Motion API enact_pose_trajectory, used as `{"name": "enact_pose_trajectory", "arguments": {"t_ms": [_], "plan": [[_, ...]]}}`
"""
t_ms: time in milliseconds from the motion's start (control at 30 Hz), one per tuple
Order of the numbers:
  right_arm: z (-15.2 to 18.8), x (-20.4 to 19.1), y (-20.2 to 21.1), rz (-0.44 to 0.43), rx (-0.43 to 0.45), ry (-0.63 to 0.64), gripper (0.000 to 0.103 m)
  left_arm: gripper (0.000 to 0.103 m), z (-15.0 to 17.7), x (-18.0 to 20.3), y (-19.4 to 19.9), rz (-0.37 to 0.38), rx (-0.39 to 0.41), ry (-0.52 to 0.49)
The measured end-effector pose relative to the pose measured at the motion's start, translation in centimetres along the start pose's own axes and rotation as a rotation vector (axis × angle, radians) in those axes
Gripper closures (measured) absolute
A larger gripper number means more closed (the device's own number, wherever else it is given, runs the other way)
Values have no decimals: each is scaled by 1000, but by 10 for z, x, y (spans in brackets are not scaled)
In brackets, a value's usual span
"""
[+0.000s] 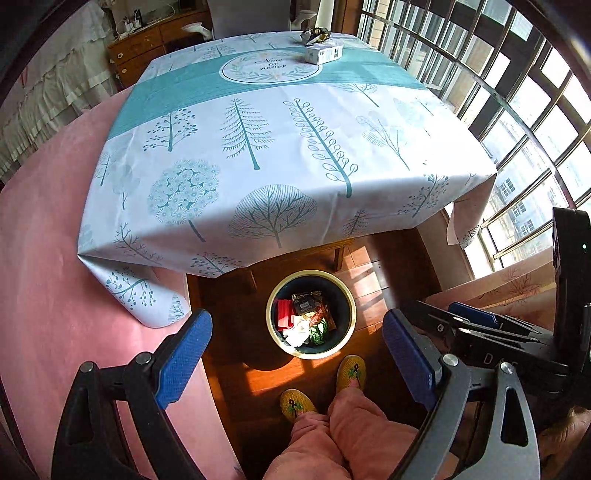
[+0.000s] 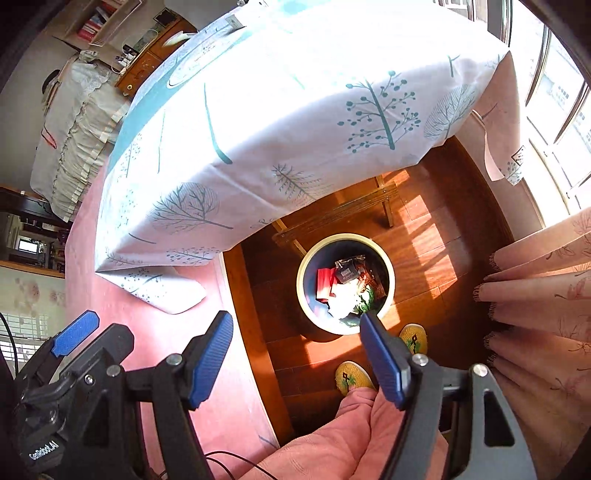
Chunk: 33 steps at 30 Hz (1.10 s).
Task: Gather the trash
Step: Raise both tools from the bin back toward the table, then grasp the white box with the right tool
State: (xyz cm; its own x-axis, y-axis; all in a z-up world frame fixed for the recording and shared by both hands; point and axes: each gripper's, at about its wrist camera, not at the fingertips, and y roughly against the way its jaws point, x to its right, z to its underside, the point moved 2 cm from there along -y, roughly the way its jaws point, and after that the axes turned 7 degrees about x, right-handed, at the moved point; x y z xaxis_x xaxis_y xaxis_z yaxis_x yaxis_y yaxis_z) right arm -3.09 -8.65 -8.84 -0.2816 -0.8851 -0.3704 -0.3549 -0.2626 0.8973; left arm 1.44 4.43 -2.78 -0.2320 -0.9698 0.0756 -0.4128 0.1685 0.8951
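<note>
Both claws, the left claw (image 1: 295,354) and the right claw (image 2: 295,354), hang wide and empty above the trash bin (image 1: 349,325) on the floor, so the next move probably calls for reaching the 2 leftovers, a small box (image 1: 324,54) and a crumpled wrapper (image 1: 315,35), at the far edge of the surface (image 1: 280,147).

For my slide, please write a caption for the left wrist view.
Open left gripper above a trash bin holding wrappers; small box on the table.

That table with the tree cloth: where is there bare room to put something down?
Nearly the whole table is bare, from its near edge up to the teal band. Only the far edge is taken, by a small box with a crumpled wrapper on it. The bin below holds trash.
</note>
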Motion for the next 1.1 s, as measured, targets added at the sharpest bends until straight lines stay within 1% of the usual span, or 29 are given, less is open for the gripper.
{"name": "enact_pose_trajectory", "arguments": {"t_ms": [100, 233, 367, 567, 733, 833, 933, 1000, 1100], "plan": [[-9, -13, 23, -2, 63, 47, 32, 11, -13, -4, 21, -4, 48, -11], [-29, -26, 50, -5, 154, 72, 32, 11, -33, -13, 42, -12, 105, -12], [-52, -45, 70, -10, 224, 108, 32, 11, -57, -22, 60, -65, 172, -36], [-86, -80, 90, 19, 318, 216, 32, 11, -96, -41, 76, -114, 251, -17], [-123, -103, 95, 66, 394, 316, 32, 11, -129, -57, 63, -121, 243, 24], [-155, -112, 90, 81, 435, 334, 32, 11, -152, -66, 52, -152, 254, 47], [-194, -108, 74, 82, 427, 280, 32, 11, -176, -73, 37, -172, 258, 71], [-224, -102, 57, 42, 393, 234, 32, 11, -195, -78, 21, -175, 248, 91], [-264, -93, 27, 7, 348, 196, 32, 11, -225, -79, -7, -184, 220, 120]]}}
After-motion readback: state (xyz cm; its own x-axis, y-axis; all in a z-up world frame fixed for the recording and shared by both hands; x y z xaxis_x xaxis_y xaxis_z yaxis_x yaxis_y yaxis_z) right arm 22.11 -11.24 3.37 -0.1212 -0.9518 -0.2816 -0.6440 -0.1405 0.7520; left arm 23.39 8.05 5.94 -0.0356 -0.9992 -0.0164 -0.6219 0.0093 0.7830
